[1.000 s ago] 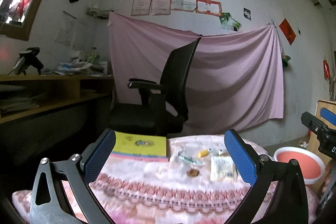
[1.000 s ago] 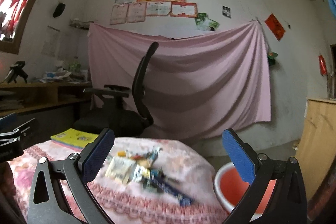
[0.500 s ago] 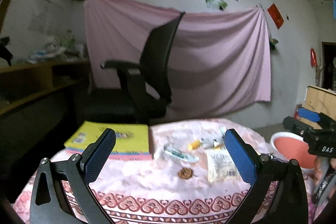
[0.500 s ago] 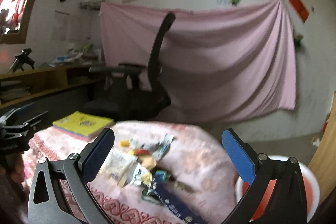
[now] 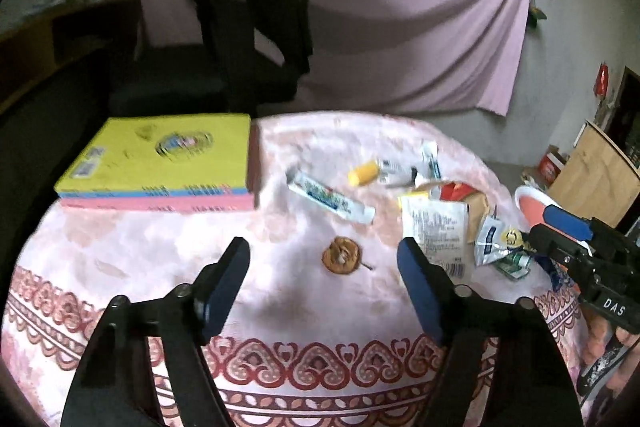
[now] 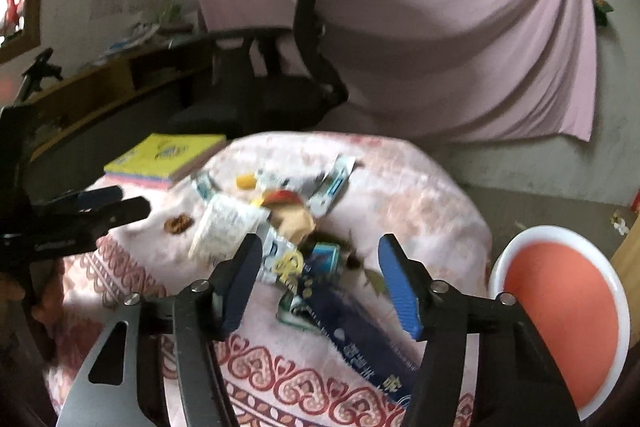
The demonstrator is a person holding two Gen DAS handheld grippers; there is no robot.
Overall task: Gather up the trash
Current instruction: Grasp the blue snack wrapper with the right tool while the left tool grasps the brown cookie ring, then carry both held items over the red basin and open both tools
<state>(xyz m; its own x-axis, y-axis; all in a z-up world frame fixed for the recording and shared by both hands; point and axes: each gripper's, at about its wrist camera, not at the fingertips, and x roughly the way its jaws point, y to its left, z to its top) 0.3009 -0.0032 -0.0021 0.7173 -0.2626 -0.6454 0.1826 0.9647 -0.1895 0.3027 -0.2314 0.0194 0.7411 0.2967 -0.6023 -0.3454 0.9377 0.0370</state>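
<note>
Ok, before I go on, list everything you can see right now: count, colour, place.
table: one, round, pink patterned cloth
book: one, yellow cover, table's far left
tube: one, white-blue, mid table
yellow cap piece: one, beyond the tube
brown round scrap: one, near the left gripper
white wrapper: one, in the trash pile
dark blue packet: one, table's near edge
basin: one, red with white rim, right of table
office chair: one, black, behind table
pink sheet: one, on the wall
left gripper: empty, jaws closing
right gripper: over the pile, jaws closing, touching nothing
</note>
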